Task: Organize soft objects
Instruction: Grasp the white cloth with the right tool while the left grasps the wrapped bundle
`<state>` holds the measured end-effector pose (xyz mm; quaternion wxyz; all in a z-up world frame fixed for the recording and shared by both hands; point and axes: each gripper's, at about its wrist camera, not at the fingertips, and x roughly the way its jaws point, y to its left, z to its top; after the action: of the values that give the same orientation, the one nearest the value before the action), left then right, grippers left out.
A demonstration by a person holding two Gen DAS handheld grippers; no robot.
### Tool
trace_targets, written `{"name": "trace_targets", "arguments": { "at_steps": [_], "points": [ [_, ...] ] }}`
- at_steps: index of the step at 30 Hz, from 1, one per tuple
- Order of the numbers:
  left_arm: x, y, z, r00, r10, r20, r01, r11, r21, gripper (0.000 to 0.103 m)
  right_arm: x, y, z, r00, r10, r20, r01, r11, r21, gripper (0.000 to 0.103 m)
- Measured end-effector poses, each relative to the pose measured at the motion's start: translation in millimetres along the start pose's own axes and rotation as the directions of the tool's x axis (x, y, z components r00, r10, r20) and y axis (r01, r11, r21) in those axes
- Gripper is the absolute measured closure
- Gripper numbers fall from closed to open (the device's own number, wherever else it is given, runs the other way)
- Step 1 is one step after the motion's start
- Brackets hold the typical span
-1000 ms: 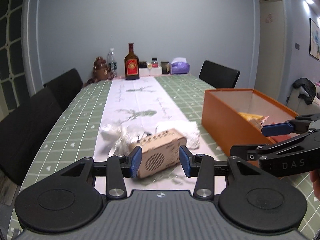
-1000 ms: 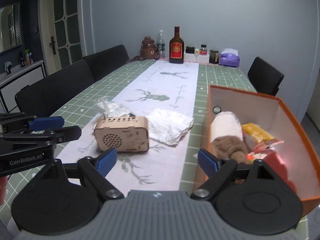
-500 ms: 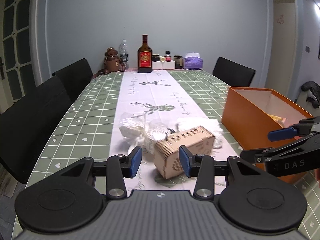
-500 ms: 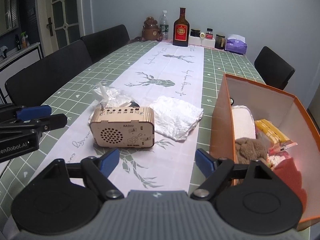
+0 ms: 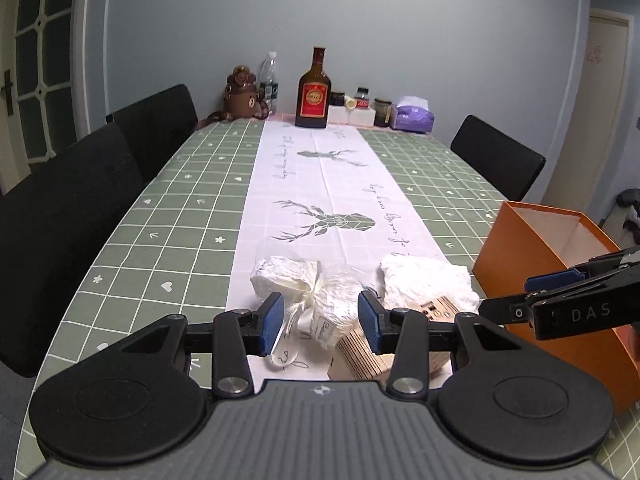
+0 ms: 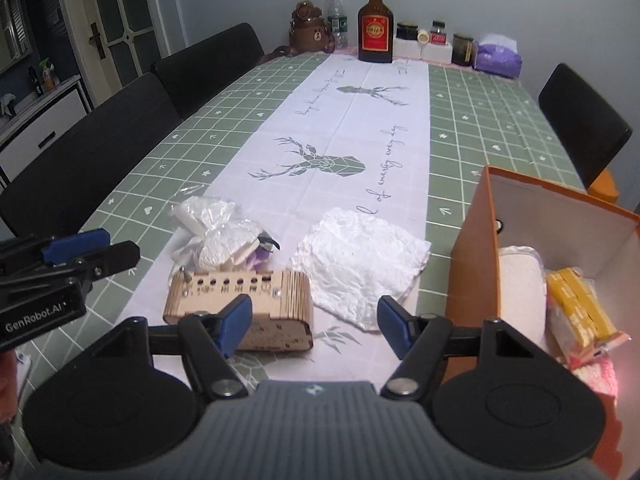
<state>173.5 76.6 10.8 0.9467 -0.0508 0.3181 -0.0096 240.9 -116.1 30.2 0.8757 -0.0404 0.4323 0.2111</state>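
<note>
A clear plastic bag of white soft pieces (image 5: 316, 300) lies on the white runner. My left gripper (image 5: 320, 322) hovers just before it, its jaws opening slightly; the bag shows in the gap and the pads do not press on it. A crumpled white cloth (image 6: 360, 260) lies to the right of a wooden radio box (image 6: 240, 304). My right gripper (image 6: 316, 324) hangs above the radio's right end and the cloth's near edge, its jaws closing on nothing. The orange box (image 6: 476, 248) at the right holds a white roll (image 6: 520, 280), a yellow packet (image 6: 580, 308) and something pink.
The left gripper (image 6: 76, 248) shows at the left edge of the right wrist view. A brown bottle (image 5: 314, 92), a water bottle, a bear figure, jars and a purple tissue pack (image 5: 412, 118) stand at the table's far end. Black chairs (image 5: 72, 208) line both sides.
My left gripper has swung from the wooden radio to the plastic bag. The right gripper has shifted left from the orange box toward the radio and cloth, and its jaws have narrowed.
</note>
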Motion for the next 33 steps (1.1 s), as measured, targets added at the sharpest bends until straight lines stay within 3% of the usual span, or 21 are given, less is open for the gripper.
{"name": "trace_targets", "arguments": {
  "at_steps": [4, 6, 9, 13, 19, 23, 26, 33],
  "points": [
    [21, 10, 19, 0.998, 0.013, -0.065, -0.018, 0.997, -0.075, 0.038, 16, -2, 20, 0.999, -0.001, -0.034, 0.000, 1.000, -0.006, 0.034],
    [33, 18, 26, 0.995, -0.044, -0.090, 0.031, 0.989, -0.145, 0.031, 25, -2, 27, 0.998, 0.008, -0.055, -0.009, 1.000, -0.008, 0.034],
    [52, 21, 31, 0.986, -0.088, -0.143, 0.059, 0.978, -0.200, 0.030, 39, -6, 36, 0.997, 0.005, -0.080, -0.005, 1.000, 0.002, 0.034],
    [79, 22, 28, 0.967, -0.066, -0.245, 0.009, 0.973, -0.229, 0.030, 59, -12, 44, 0.992, 0.004, -0.124, -0.002, 1.000, 0.021, 0.028],
    [106, 28, 29, 0.951, -0.104, -0.291, 0.006, 0.948, -0.318, 0.027, 88, -17, 52, 0.985, 0.004, -0.173, -0.001, 1.000, 0.020, 0.023],
    [122, 30, 28, 0.939, -0.119, -0.324, -0.003, 0.936, -0.353, 0.027, 109, -17, 60, 0.978, -0.024, -0.206, 0.016, 0.999, -0.040, 0.023],
    [130, 29, 27, 0.936, -0.106, -0.335, -0.019, 0.937, -0.349, 0.027, 122, -19, 67, 0.970, -0.049, -0.237, 0.030, 0.996, -0.080, 0.023],
    [146, 24, 23, 0.927, -0.107, -0.360, -0.021, 0.942, -0.335, 0.026, 154, -24, 72, 0.946, -0.046, -0.321, 0.014, 0.995, -0.101, 0.011]
  ]
}}
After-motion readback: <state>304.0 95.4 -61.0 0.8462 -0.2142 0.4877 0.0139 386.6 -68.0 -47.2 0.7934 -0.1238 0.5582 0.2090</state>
